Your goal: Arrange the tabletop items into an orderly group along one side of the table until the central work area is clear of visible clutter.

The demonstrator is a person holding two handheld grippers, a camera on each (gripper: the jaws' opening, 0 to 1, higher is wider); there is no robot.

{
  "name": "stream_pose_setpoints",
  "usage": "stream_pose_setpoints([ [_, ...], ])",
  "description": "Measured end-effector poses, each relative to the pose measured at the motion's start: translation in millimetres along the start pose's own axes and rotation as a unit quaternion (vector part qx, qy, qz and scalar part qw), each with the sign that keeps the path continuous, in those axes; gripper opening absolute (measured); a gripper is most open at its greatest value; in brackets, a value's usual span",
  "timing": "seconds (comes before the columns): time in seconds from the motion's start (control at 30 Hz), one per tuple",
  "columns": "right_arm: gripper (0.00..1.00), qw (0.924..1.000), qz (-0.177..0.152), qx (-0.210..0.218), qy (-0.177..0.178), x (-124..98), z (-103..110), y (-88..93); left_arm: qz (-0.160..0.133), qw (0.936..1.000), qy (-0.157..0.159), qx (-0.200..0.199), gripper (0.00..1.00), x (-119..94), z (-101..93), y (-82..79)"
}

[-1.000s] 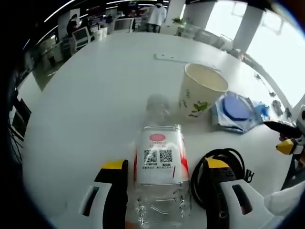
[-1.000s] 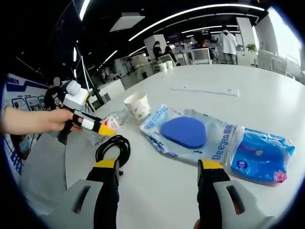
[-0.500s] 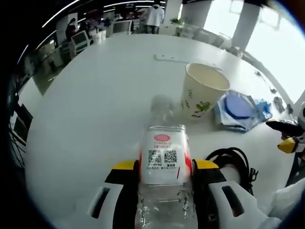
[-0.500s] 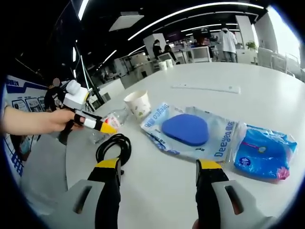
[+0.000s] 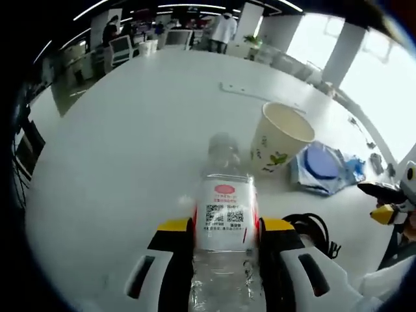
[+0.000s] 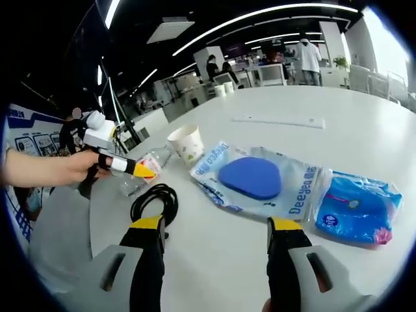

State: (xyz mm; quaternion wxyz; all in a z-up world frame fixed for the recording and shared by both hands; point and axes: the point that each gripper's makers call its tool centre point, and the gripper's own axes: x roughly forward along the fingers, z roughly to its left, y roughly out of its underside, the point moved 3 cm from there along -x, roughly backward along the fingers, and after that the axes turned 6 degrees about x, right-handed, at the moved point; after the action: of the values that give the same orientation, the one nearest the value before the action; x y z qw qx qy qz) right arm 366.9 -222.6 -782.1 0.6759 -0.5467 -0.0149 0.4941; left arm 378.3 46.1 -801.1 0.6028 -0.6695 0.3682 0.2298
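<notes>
A clear plastic water bottle (image 5: 225, 207) with a red and white label lies lengthwise between my left gripper's (image 5: 225, 227) jaws, which are shut on it, cap pointing away. A paper cup (image 5: 279, 136) with a green leaf print stands just beyond it to the right. In the right gripper view a hand holds the left gripper (image 6: 140, 171) on the same bottle (image 6: 156, 160) near the cup (image 6: 186, 144). My right gripper (image 6: 216, 224) stands open over bare table with nothing between its jaws. Its yellow tip (image 5: 388, 213) shows at the right edge of the left gripper view.
A coiled black cable (image 6: 155, 201) lies by the right gripper's left jaw. A clear bag with a blue pad (image 6: 253, 179) and a blue packet (image 6: 354, 208) lie ahead of it. A white strip (image 6: 279, 120) rests farther back. The white table (image 5: 130, 143) reaches wide to the left.
The left gripper's jaws have shut on the bottle, from wide apart a second ago. The left view has since shifted slightly. The right gripper has barely moved.
</notes>
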Motion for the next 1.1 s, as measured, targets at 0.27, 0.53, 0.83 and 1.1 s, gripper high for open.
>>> stream_pose_setpoints([
  [0.27, 0.61, 0.9999, -0.003, -0.004, -0.011, 6.4, 10.3, -5.3, -0.032, 0.9994, -0.004, -0.008, 0.35, -12.0, 5.1, -13.9],
  [0.53, 0.61, 0.9999, -0.002, -0.006, -0.015, 7.9, 14.3, -6.2, -0.068, 0.9976, 0.005, -0.011, 0.35, -23.0, 0.7, -23.3],
  [0.83, 0.61, 0.9999, -0.004, -0.005, -0.015, 6.5, 16.1, -6.9, -0.122, 0.9894, 0.077, -0.015, 0.36, -34.0, -18.8, -31.3],
  [1.1, 0.6, 0.9997, -0.003, -0.011, -0.024, 10.7, 22.2, -9.6, -0.118, 0.9814, 0.139, 0.059, 0.36, -38.3, -41.4, -23.4],
])
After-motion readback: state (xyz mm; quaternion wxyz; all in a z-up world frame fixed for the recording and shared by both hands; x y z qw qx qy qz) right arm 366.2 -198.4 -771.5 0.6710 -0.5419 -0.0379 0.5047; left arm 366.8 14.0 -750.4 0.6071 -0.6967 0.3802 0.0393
